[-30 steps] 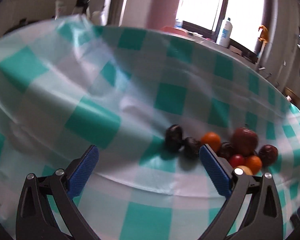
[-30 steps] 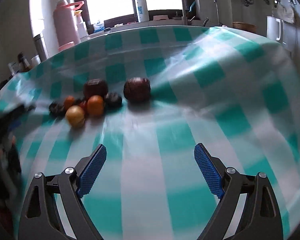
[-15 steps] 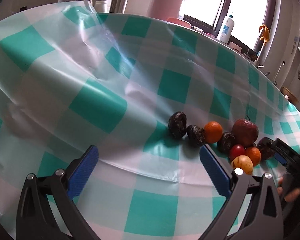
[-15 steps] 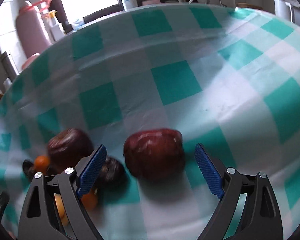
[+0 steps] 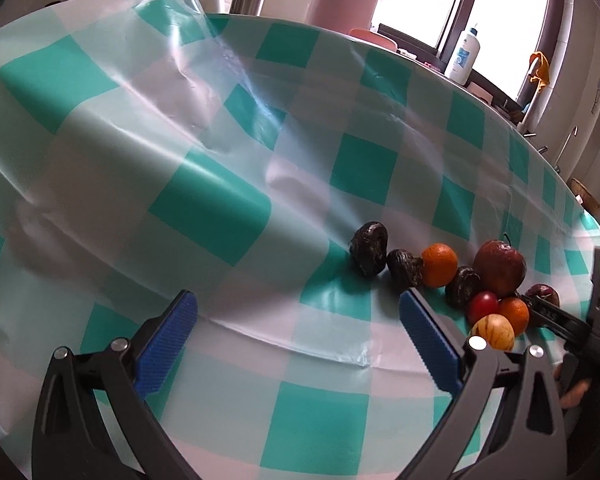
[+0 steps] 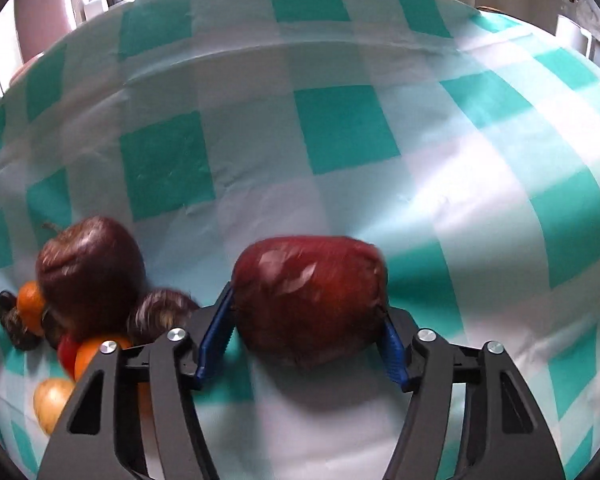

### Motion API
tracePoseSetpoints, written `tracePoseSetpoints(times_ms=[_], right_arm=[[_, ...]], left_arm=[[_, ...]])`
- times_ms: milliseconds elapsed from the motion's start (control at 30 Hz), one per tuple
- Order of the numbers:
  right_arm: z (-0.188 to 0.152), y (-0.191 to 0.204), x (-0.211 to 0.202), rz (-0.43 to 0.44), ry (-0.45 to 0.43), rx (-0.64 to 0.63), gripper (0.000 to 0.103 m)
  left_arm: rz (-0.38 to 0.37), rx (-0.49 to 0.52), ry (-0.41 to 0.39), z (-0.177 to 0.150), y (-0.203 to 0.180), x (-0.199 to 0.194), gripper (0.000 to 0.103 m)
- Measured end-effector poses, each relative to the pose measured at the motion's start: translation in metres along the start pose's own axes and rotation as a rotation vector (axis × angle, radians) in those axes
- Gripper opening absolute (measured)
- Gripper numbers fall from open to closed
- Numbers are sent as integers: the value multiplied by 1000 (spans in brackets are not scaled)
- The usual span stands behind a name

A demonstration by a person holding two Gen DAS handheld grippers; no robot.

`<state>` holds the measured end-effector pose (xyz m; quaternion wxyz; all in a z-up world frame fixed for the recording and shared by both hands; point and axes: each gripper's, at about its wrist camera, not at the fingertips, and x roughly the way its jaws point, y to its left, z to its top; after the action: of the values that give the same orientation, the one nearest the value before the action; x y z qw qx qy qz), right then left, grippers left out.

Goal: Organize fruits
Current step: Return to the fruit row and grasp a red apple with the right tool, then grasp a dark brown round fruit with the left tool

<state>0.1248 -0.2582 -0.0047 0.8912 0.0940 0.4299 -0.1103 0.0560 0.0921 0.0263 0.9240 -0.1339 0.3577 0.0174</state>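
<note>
One dark red apple (image 6: 308, 300), lying on the checked tablecloth (image 6: 340, 128) beside the fruit pile (image 6: 80, 300), now sits between the closing right gripper (image 6: 306, 344) pads that were spread short of it a second ago, so pickup looks imminent; left gripper (image 5: 296, 332) spread, empty.

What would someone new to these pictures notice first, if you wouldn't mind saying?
Most striking is the big dark red apple low in the right wrist view, between the blue pads of the right gripper, whose jaws are closing on it. To its left lies a huddle of fruit led by a second apple. The left gripper hangs open over the teal checked tablecloth.
</note>
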Motion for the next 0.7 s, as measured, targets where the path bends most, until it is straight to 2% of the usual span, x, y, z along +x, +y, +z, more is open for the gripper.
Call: tracePoseSetpoints(times_ms=[300, 467, 567, 700], right_arm=[[-77, -35, -67, 257, -48, 147, 60], [-91, -31, -82, 310, -67, 141, 60], [-82, -20, -67, 318, -49, 152, 60], [-85, -17, -68, 321, -47, 156, 60]], left_arm=[[-45, 112, 25, 0, -18, 6, 101], [-66, 275, 82, 5, -41, 27, 98], [-112, 336, 107, 4, -54, 36, 91], [-191, 370, 149, 8, -69, 54, 69]])
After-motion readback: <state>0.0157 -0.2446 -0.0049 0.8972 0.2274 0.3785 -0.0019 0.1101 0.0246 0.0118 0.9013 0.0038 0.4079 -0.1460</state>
